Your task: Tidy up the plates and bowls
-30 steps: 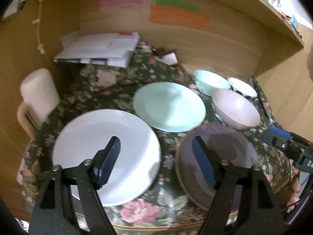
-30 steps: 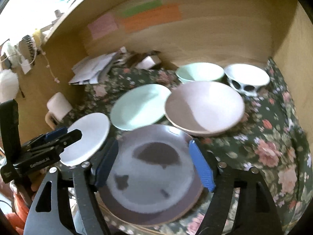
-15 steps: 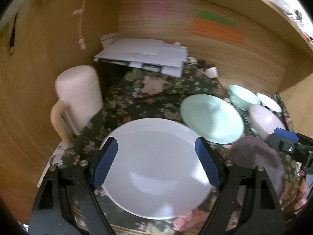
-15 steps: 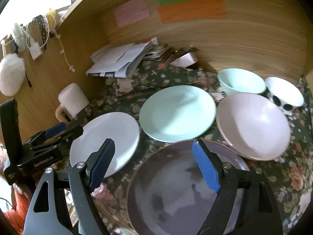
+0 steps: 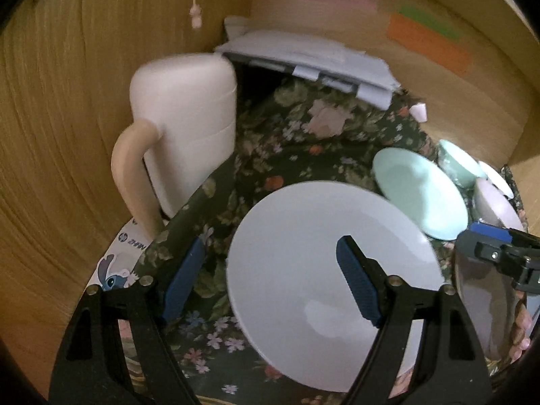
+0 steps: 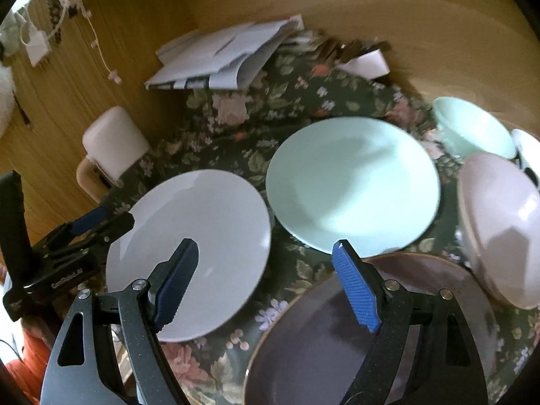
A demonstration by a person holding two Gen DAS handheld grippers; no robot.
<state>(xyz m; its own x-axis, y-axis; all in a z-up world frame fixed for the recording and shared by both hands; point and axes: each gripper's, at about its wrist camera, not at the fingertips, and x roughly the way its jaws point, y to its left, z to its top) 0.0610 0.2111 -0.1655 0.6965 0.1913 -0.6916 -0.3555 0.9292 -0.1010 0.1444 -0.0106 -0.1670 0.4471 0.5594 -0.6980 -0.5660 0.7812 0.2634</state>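
Observation:
A white plate (image 5: 320,222) lies at the front left of the floral cloth. My left gripper (image 5: 271,241) hovers open at its left rim, one finger over the cloth and one over the plate, gripping nothing. Beside the white plate (image 6: 202,229) are a mint plate (image 6: 351,182) and, nearer, a dark purple plate (image 6: 320,344). My right gripper (image 6: 265,246) is open and empty above the gap between the white and dark plates. A pink bowl (image 6: 499,226), a mint bowl (image 6: 472,128) and a white spotted bowl (image 6: 526,148) stand at the right.
A cream jug (image 5: 182,125) with a handle stands at the left against the wooden wall. A stack of papers (image 5: 303,50) lies at the back. Wooden walls close the nook on three sides. The left gripper (image 6: 91,217) shows at the left edge of the right wrist view.
Both grippers have swung left and sunk a little. The left one went from the gap between the white and dark plates to the white plate's left rim. The right one left the dark plate's middle.

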